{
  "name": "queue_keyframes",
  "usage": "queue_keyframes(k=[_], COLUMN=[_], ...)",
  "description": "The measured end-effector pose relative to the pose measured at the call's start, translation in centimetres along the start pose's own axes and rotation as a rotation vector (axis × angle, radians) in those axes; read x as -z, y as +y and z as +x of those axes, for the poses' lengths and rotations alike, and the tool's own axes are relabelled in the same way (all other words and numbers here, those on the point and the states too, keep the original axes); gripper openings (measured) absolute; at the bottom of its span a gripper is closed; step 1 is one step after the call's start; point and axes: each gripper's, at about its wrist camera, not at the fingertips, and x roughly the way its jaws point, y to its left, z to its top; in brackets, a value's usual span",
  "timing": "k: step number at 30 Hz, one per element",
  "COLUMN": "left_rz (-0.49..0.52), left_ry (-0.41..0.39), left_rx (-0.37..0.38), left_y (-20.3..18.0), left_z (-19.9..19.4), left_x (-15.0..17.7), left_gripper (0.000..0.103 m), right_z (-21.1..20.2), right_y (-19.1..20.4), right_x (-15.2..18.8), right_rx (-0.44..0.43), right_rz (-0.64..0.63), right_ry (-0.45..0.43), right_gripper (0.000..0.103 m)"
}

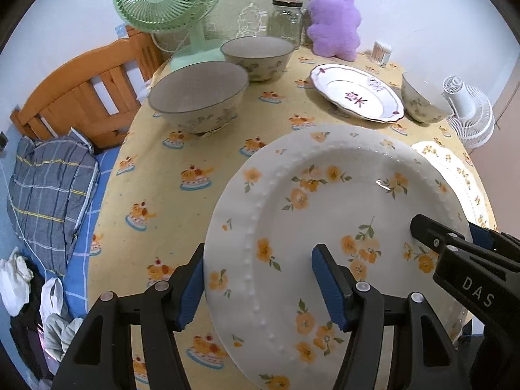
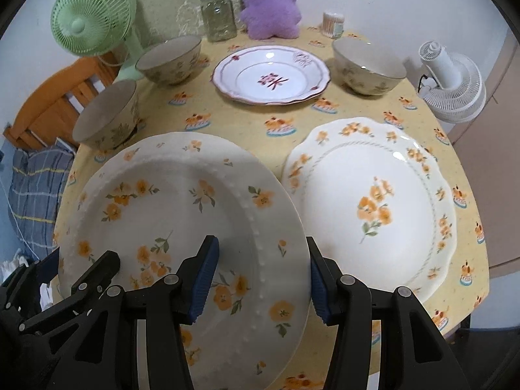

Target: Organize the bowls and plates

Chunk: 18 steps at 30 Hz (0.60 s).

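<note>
Through my left wrist camera, my left gripper (image 1: pixel 263 287) straddles the left rim of the beaded plate (image 1: pixel 331 214), one finger outside and under the rim, the other over the plate's face; the jaws stand wide, and I cannot tell whether the pads touch. My right gripper (image 1: pixel 455 243) reaches in from the right onto the opposite rim. Ahead lie two bowls (image 1: pixel 198 96), a red-trimmed plate (image 1: pixel 356 92) and a third bowl (image 1: pixel 422 100); the scalloped plate (image 1: pixel 455 169) is mostly hidden behind the beaded one. Through my right wrist camera, my right gripper (image 2: pixel 263 281) straddles the plate's (image 2: pixel 182 201) right rim, jaws equally wide. The scalloped plate (image 2: pixel 370 201) lies just right of my fingers. The beaded plate's near edge is cut off by the frame.
</note>
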Motion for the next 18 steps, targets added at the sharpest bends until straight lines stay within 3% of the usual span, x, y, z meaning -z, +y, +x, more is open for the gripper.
queue_keyframes(k=[7,18], left_rz=[-0.02,-0.03], left_ry=[0.004,0.021], left_rx=[-0.03,-0.019], left_y=[-5.4,-16.3], left_z=[0.4,2.0], left_x=[-1.0,-1.9], left_gripper=[0.064,0.064], right_z=[0.2,0.6], right_y=[-4.6,-15.9], right_x=[-0.7,-3.3], right_rx=[-0.021,-0.012], right_rz=[-0.014,-0.036], right_ry=[0.002,0.0], right_gripper=[0.055,0.055])
